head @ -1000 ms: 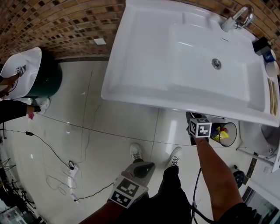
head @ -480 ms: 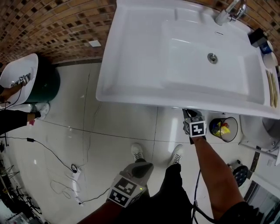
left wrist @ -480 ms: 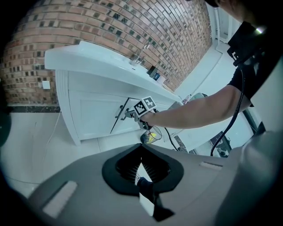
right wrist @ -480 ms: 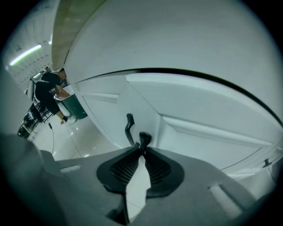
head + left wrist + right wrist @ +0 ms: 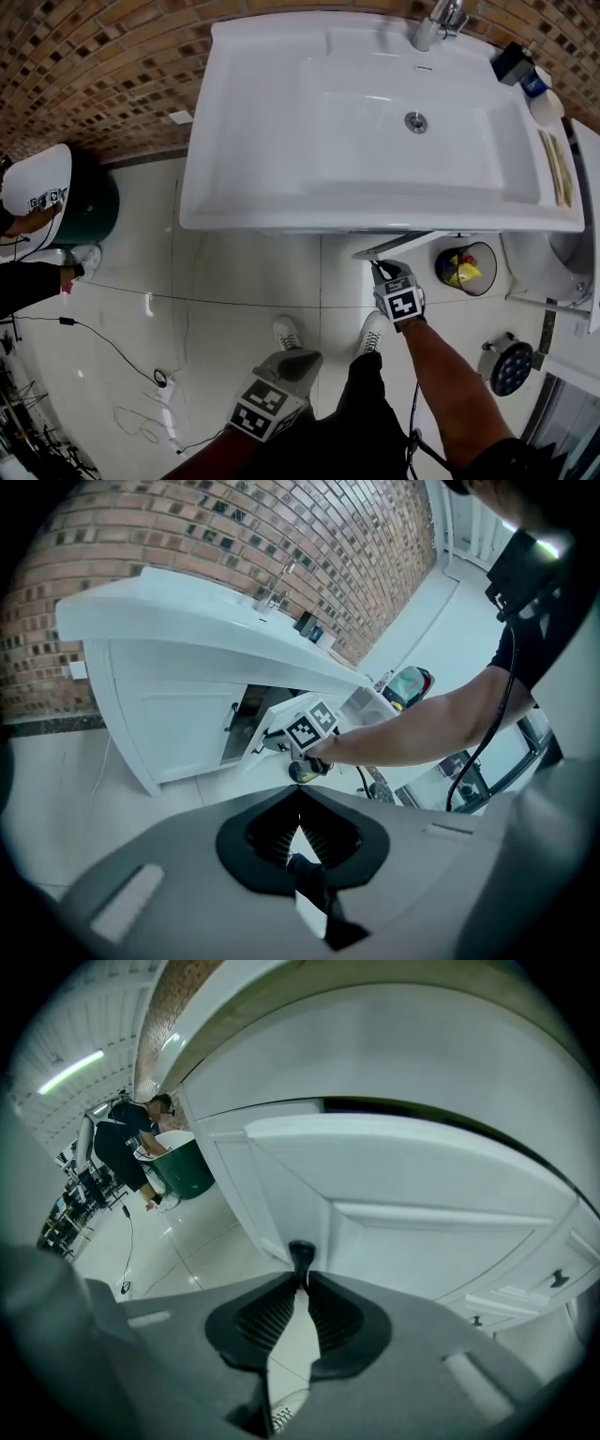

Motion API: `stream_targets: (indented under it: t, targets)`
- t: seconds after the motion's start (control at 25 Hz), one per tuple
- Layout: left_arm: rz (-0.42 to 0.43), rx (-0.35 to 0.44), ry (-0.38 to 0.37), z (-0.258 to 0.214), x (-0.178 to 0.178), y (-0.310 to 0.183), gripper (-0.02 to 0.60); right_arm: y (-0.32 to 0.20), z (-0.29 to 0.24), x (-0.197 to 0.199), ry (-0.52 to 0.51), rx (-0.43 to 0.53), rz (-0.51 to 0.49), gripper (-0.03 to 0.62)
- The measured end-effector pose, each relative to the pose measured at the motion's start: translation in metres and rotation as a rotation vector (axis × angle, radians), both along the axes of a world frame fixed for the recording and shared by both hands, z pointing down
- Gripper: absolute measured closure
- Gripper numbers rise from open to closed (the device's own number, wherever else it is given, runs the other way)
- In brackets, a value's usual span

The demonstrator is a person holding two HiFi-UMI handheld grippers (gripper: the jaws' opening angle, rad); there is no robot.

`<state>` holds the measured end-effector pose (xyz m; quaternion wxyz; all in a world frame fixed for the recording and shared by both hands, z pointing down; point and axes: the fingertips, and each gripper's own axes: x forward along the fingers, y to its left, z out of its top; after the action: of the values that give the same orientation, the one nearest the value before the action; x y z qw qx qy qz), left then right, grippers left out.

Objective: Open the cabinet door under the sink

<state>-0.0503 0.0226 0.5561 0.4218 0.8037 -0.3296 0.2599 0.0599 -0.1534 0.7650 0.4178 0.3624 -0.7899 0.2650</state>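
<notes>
The cabinet door (image 5: 405, 245) is jutting out beneath the sink (image 5: 281, 202), with the right gripper (image 5: 381, 271) sitting at its 6 o'clock clamping the handle (image 5: 301, 1252), the bin (image 5: 489, 267) standing at 3 o'clock and the left gripper (image 5: 305, 358) hanging at 7 o'clock.

cabinet door (image 5: 412, 243): earlier hidden under the sink (image 5: 281, 211) rim, now swung out, with its top edge showing past the rim
right gripper (image 5: 378, 269): drawn back from under the rim toward the person, bringing the handle (image 5: 301, 1252) it clamps
</notes>
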Motion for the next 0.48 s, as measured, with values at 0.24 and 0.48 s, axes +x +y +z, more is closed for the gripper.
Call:
stream_targets:
  t: [0.24,0.48]
  targets:
    - [0.037,-0.007,-0.004,-0.003,0.014,0.002,0.570,0.019,-0.001,0.013,0.010,0.002,-0.021,0.563]
    - [0.059,-0.005,-0.001,-0.007,0.027,0.003,0.571,0.042,-0.001,0.034,0.029,0.033,-0.034,0.563]
